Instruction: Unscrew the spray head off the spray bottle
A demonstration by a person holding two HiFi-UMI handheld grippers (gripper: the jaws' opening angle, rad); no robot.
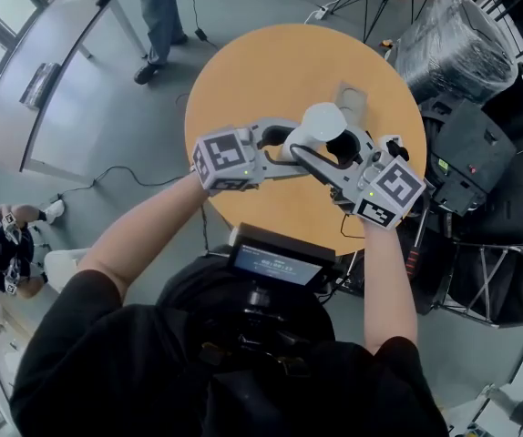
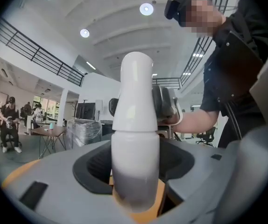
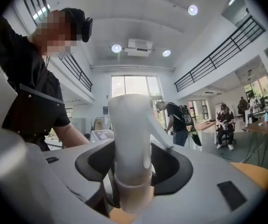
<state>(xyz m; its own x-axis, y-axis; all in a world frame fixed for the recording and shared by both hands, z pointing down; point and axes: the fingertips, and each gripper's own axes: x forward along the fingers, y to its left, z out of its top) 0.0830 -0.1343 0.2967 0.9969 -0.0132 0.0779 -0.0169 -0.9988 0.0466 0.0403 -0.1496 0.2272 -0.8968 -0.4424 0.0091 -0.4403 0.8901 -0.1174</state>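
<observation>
Bottle point(image 2: 134, 139) base blurred in left claw point(image 2: 135, 183); spray head point(image 3: 129, 134) collar blurred

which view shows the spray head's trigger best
Right gripper view: the spray head fills the centre, its trigger lever clear. Left gripper view shows only a smooth white side, trigger hidden; head view only the rounded top from above.

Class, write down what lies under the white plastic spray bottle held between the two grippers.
The round orange table lies under the white plastic spray bottle. The left gripper and right gripper clamping it cover the spot beneath its base; anything there is hidden.
</observation>
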